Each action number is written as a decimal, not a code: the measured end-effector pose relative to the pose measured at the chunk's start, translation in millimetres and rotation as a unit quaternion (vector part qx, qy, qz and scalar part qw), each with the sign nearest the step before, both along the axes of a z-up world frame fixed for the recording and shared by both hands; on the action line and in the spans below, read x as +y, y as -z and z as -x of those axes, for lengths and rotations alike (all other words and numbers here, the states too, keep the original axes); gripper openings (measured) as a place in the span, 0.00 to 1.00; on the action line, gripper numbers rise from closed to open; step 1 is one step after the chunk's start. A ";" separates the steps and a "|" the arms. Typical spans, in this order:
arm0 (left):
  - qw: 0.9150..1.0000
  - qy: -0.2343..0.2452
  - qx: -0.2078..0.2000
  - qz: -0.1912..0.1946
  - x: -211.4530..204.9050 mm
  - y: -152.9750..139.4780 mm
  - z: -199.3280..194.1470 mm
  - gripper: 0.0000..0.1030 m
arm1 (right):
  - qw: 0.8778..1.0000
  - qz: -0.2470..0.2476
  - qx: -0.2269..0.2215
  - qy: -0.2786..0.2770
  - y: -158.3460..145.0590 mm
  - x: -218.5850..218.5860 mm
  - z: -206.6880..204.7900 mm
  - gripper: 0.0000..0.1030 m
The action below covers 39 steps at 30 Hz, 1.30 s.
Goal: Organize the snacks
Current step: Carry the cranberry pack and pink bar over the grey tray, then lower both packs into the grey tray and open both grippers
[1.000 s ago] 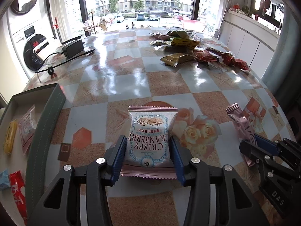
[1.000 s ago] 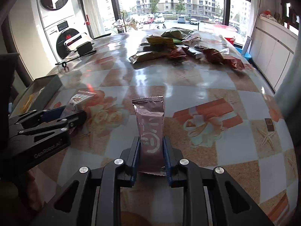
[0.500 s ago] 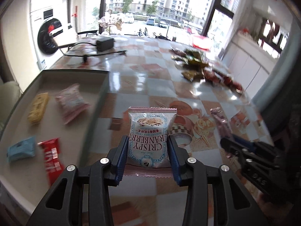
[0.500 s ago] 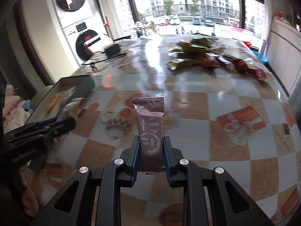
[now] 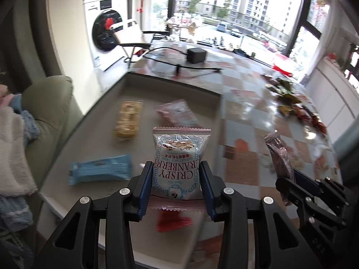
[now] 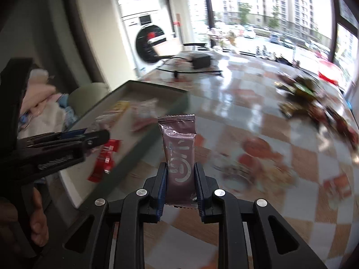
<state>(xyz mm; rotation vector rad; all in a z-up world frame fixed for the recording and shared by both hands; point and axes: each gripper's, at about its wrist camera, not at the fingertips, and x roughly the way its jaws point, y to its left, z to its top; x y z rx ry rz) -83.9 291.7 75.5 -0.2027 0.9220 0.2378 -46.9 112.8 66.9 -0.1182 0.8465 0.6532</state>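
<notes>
cranberry crisp packet (image 5: 177, 168) sits upright, pinched between the blue pads of the left gripper (image 5: 177, 185), long axis running up the frame along the fingers, printing upside down. it hangs over the grey tray (image 5: 172, 83), whose floor fills centre and left of the left wrist frame. already lying in there: yellow bar (image 5: 129, 120), pink packet (image 5: 177, 114), blue packet (image 5: 101, 172), red packet (image 5: 172, 220) just below the pads. my read: left is the nearer hand to the drop; it only needs to let go over a bare patch between blue and pink.

brown bar (image 6: 179, 154) stands upright in the right gripper (image 6: 180, 188), squeezed near its lower end, jaws almost fully closed on it. in the right wrist frame it is over the checkered counter (image 6: 235, 112), with the tray's near wall running diagonally just left of it. so the tray lies left and ahead of this gripper. the left gripper's fingers cross middle left of that frame, above the tray, so i'd guess the right one waits or comes in behind.

loose snack pile (image 6: 305, 98) remains far right on the counter, well apart from both.
</notes>
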 end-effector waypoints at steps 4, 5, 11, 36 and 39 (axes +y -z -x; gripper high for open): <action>1.000 -0.019 0.007 -0.008 19.1 2.9 6.2 0.43 | 1.000 0.001 0.001 -0.028 -0.5 31.2 -1.4 0.24; 1.000 -0.023 0.008 -0.009 23.4 3.7 7.0 0.43 | 0.999 0.002 0.003 -0.034 0.1 38.6 -2.4 0.24; 0.999 -0.043 0.016 -0.016 48.2 10.0 9.4 0.43 | 0.998 0.011 0.003 -0.062 2.2 73.9 -3.4 0.24; 1.000 0.024 -0.012 0.005 -14.5 -10.0 -8.3 0.68 | 0.995 -0.020 0.005 0.095 13.8 -45.0 -43.4 0.84; 0.995 0.101 -0.013 -0.020 -88.9 -6.9 -19.9 0.69 | 0.982 0.021 0.027 0.188 35.1 -116.8 -65.3 0.84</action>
